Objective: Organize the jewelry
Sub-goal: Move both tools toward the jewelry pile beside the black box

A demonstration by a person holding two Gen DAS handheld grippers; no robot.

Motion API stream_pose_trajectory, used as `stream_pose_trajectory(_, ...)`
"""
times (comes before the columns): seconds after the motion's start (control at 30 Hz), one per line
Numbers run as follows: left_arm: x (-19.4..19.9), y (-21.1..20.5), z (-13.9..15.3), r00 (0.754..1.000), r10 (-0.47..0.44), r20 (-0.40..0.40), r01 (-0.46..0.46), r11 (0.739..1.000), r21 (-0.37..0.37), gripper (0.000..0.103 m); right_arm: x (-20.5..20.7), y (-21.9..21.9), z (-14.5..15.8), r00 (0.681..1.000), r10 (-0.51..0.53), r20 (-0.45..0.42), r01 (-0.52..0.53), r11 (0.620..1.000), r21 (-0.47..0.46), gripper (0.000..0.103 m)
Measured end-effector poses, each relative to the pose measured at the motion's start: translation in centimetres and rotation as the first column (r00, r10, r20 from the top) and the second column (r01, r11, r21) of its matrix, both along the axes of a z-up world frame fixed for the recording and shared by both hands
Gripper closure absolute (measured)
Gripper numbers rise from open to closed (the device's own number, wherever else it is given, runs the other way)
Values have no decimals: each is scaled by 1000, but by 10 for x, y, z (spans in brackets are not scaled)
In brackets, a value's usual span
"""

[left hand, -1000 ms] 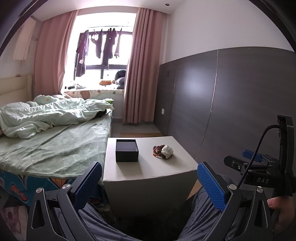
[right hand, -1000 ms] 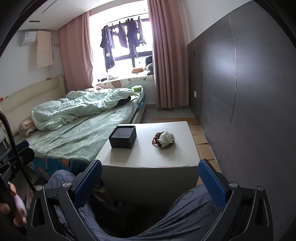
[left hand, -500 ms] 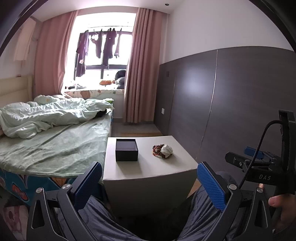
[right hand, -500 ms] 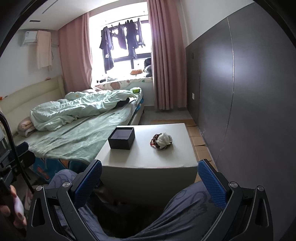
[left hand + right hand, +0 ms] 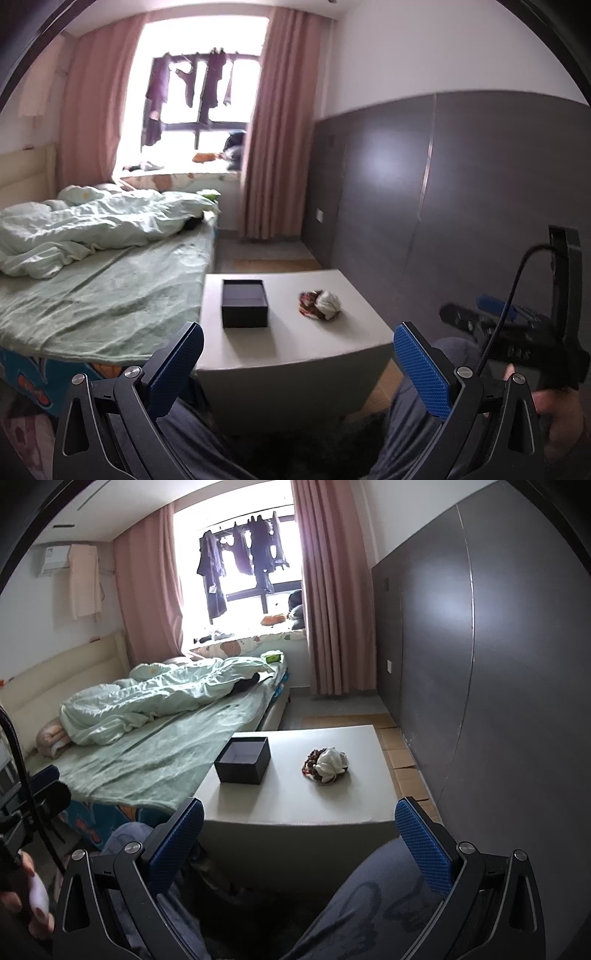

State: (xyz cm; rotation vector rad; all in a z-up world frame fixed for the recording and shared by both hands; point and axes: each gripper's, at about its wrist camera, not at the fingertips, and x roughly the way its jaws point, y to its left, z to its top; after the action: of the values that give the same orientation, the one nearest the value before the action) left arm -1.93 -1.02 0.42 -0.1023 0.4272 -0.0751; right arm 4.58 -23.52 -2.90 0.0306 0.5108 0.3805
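A small dark open box (image 5: 244, 302) stands on the left part of a low white table (image 5: 295, 350). A heap of reddish beads with a white piece (image 5: 320, 303) lies on the table to its right. Both show in the right wrist view too, the box (image 5: 243, 760) and the heap (image 5: 327, 765). My left gripper (image 5: 298, 369) is open and empty, short of the table's near edge. My right gripper (image 5: 299, 849) is open and empty, also short of the near edge. The right gripper shows from the side in the left wrist view (image 5: 517, 328).
A bed with green sheet and quilt (image 5: 96, 280) runs along the table's left side. A dark panelled wall (image 5: 498, 664) stands close on the right. My knees (image 5: 369, 904) are below the table's near edge. Curtains and a window are at the back.
Both grippers have risen and tilted slightly, so the table and room sit a little lower in both views. The jaws stayed open. Box and beads have not moved.
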Motion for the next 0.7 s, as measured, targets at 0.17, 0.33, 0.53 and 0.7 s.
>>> stream_pose_trajectory(0.17,40,0,3,997,-45,-69,45,999,-8,0,30,-15,5,999,-24,-33,26,998,65,0)
stream_pose_trajectory(0.33,81,1,0,993,-67,-100,67,998,1,0,74,-19,3,997,-40,-72,46,996,80,0)
stream_pose_trajectory(0.53,139,12,-13,982,-95,-163,91,995,-29,0,131,-9,-8,989,-9,-146,26,993,115,0)
stream_pose_trajectory(0.7,187,19,-28,967,-136,-216,128,990,-54,6,179,-2,-28,977,5,-213,29,987,155,0)
